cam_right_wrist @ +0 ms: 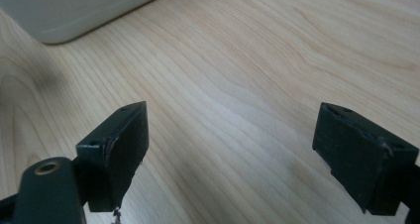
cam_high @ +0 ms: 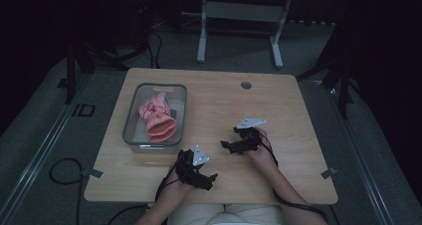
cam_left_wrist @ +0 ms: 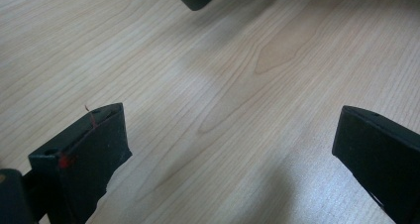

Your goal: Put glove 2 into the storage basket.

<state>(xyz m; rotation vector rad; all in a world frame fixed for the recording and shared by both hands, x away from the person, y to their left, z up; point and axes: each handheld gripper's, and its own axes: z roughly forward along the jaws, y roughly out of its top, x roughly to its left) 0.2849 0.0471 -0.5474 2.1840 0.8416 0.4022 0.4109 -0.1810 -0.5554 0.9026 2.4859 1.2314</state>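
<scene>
A grey plastic bin stands on the left part of the wooden table, and a crumpled pink cloth lies inside it. My left gripper rests low near the table's front edge, held by a hand, pointing right; in its own view the left gripper is open over bare wood with nothing between its jaws. My right gripper lies at the table's middle front, pointing left toward the bin. Seen from its camera, the right gripper is open over bare wood, and the bin's pale corner sits beyond it.
A round cable hole is near the table's far edge. Cables trail on the floor at the left, and a metal frame stands beyond the table. Tape tabs mark the table's front corners.
</scene>
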